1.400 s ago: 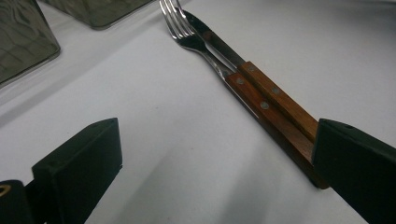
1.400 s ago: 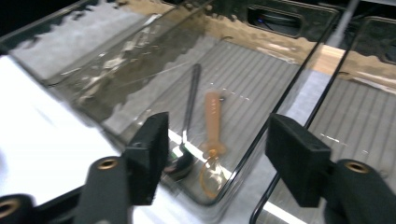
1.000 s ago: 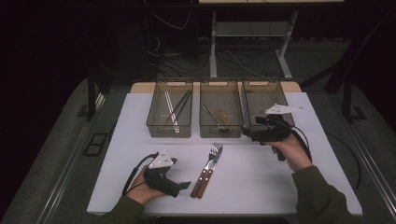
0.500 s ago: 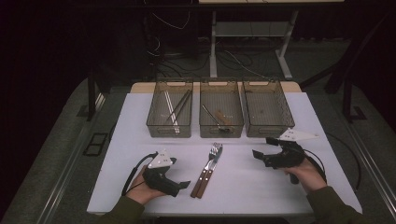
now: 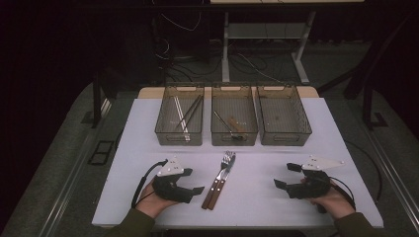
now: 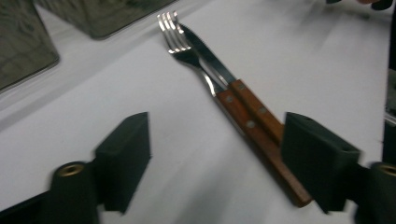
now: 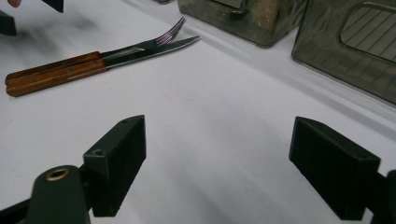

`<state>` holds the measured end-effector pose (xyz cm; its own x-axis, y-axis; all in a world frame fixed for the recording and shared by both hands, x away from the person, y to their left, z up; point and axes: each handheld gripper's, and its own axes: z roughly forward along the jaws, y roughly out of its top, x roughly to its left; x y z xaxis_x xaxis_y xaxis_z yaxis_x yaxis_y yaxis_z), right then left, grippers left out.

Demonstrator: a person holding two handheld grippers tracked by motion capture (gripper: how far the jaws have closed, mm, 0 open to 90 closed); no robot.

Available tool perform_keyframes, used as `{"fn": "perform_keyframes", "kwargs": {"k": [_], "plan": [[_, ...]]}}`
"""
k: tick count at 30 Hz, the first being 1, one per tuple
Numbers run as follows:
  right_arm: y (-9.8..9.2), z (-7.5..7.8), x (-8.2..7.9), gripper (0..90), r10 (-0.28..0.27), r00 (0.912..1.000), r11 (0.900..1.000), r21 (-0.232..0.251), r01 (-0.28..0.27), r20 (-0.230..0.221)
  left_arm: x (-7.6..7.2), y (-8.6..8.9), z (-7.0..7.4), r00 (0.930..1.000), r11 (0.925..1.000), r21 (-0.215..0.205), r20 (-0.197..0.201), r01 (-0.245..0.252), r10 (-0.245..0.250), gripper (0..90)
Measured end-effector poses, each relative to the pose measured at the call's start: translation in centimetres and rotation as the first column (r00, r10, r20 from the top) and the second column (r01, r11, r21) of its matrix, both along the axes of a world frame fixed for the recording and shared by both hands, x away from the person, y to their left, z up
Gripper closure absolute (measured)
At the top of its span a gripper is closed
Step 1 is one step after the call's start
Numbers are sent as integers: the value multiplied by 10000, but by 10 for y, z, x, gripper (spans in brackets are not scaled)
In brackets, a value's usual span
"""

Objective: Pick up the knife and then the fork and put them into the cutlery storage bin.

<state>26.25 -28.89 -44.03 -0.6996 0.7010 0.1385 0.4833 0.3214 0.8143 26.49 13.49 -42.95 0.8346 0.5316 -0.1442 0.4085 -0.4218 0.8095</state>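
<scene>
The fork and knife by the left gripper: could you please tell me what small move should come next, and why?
Probably ease the left gripper a little further toward the wooden handles and close on one piece. Its fingers have just been closing, but nothing is gripped yet: the fork and knife lie side by side on the table, their handle ends at the right finger, partly behind it, not between the two.

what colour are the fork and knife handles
Reddish-brown wood with silver rivets on the handles, clearest in the left gripper view.
</scene>
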Motion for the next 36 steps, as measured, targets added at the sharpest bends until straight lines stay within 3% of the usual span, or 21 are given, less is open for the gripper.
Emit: {"fn": "perform_keyframes", "kwargs": {"k": [7, 15, 18, 25, 36], "plan": [[2, -1, 0, 190, 77, 10000, 9999, -66, -77, -8, -7, -18, 5, 9984, 9984, -77, -102, 552, -553, 625], [3, -2, 1, 190, 74, 10000, 9999, -129, -74, -23, -10, -49, 0, 9866, 9867, 272, -366, 1602, -1592, 892], [4, -2, 1, 191, 124, 9999, 9998, -174, -124, 4, -11, -59, -5, 9829, 9831, 404, -522, 1786, -1764, 893], [5, -2, 0, 190, 91, 10000, 9997, -240, -91, -6, -16, -72, -18, 9694, 9598, 1440, -827, 2410, -2310, 894], [5, -2, 0, 190, 106, 9999, 9996, -249, -107, -7, -16, -66, -17, 9733, 9609, 1681, -1037, 2201, -2048, 895]]}}
